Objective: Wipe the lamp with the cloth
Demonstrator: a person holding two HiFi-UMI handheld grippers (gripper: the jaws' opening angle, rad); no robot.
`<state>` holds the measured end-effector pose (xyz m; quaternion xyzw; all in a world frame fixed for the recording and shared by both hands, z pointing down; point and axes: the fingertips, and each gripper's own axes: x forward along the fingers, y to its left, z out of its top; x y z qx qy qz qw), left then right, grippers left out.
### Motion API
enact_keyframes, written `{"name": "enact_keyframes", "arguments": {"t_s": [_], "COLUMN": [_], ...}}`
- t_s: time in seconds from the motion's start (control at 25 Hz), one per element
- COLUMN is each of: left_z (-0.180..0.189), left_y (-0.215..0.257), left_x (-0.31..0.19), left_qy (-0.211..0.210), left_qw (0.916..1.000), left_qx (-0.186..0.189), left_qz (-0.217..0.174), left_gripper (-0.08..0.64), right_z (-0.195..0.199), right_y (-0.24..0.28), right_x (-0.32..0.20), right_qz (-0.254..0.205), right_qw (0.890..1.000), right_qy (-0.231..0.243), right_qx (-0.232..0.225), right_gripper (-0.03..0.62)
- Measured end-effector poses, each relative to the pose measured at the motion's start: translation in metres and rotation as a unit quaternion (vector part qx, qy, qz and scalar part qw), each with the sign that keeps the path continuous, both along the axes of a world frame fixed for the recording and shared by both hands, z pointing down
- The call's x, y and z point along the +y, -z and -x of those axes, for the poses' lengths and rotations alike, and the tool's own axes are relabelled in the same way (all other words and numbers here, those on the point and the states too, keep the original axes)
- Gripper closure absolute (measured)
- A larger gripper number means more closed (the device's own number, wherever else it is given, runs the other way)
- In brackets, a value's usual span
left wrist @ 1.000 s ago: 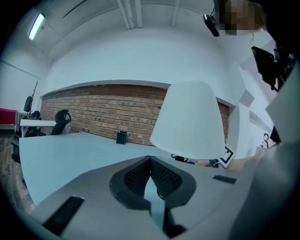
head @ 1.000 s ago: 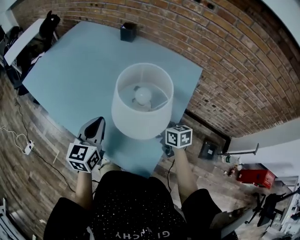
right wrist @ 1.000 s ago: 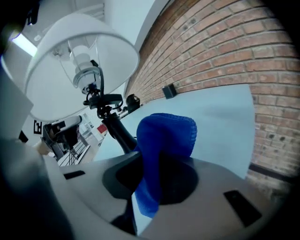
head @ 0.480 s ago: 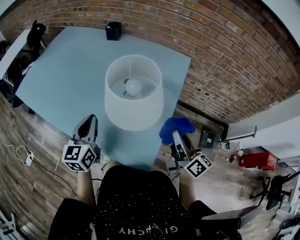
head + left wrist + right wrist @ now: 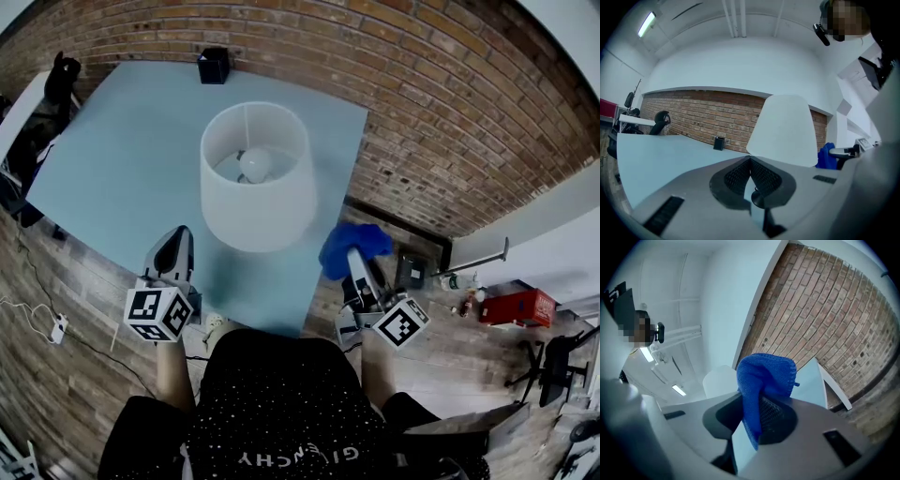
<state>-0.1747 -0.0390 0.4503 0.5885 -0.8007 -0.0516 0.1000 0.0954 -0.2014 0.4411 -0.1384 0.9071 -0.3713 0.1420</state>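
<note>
The lamp's white drum shade (image 5: pixel 255 178) stands on the pale blue table (image 5: pixel 112 159), its bulb (image 5: pixel 253 164) showing from above. My right gripper (image 5: pixel 357 262) is off the table's right edge, beside the shade and apart from it, shut on a blue cloth (image 5: pixel 352 242). In the right gripper view the cloth (image 5: pixel 764 378) bunches up between the jaws, with the shade (image 5: pixel 719 380) behind it. My left gripper (image 5: pixel 173 246) hovers over the table's near edge left of the lamp, shut with nothing in it. Its view shows the shade (image 5: pixel 785 129) straight ahead.
A small black box (image 5: pixel 214 66) sits at the table's far edge by the brick wall (image 5: pixel 450 112). A black office chair (image 5: pixel 58 75) stands at the far left. A red case (image 5: pixel 511 307) and clutter lie on the floor to the right.
My right gripper has pulled back from beside the shade to the right, off the table edge, and the blue cloth now shows in it. The left gripper has barely moved.
</note>
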Motion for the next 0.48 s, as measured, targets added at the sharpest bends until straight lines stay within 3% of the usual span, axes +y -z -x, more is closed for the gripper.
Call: {"name": "enact_keyframes", "arguments": {"t_s": [0.48], "left_z": [-0.0083], "left_y": [-0.0063], "left_x": [-0.0047], "left_qy": [-0.009], "left_qw": [0.9997], "left_qx": [-0.012], "left_qz": [0.022], "left_gripper": [0.551], "right_z": [-0.0013], "right_y": [0.0024], "right_x": [-0.0022], "right_qz": [-0.012], "right_qw": [1.000], "right_qy": [0.003], "right_qx": [0.004], "right_gripper": [0.518]}}
